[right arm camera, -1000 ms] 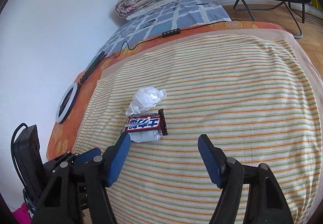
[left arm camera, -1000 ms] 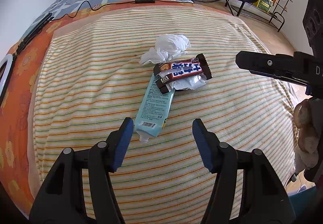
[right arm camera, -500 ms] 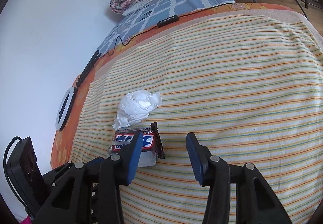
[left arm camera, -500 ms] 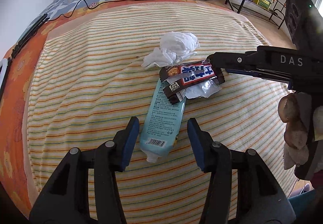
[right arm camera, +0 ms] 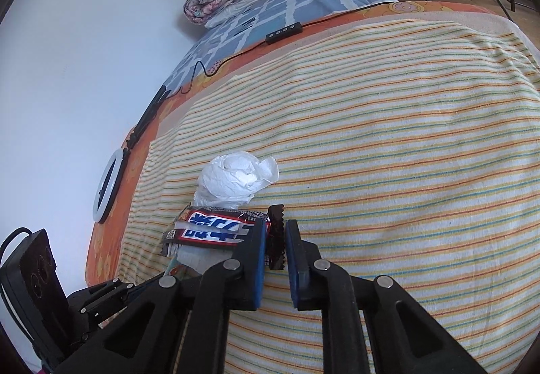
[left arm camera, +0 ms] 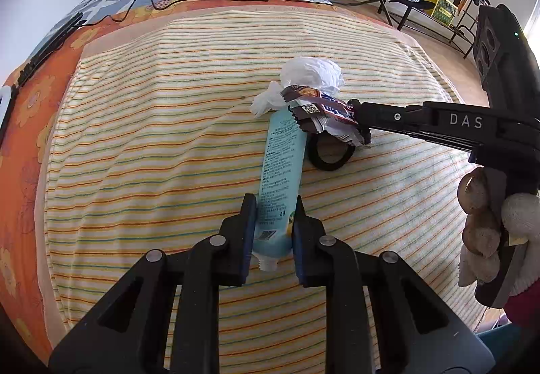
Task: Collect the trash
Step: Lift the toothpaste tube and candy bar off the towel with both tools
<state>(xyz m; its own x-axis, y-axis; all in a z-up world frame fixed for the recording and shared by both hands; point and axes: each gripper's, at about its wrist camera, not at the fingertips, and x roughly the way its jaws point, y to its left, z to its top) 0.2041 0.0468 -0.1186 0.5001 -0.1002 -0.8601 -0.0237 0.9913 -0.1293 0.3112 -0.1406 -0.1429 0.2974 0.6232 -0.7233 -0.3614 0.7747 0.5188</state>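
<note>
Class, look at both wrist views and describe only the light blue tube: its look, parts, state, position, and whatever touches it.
The light blue tube looks like soft plastic, printed with small text and a barcode, ending in a white threaded neck with no cap. It lies lengthwise on the striped blanket. The left tongs are closing on its lower end, pads against both sides. Its far end sits under the candy wrapper.

Pale blue tube (left arm camera: pixel 279 178) lying lengthwise, crumpled white tissue (left arm camera: pixel 308 77) beyond, candy wrapper (right arm camera: pixel 216 227) lifted at its end
</note>
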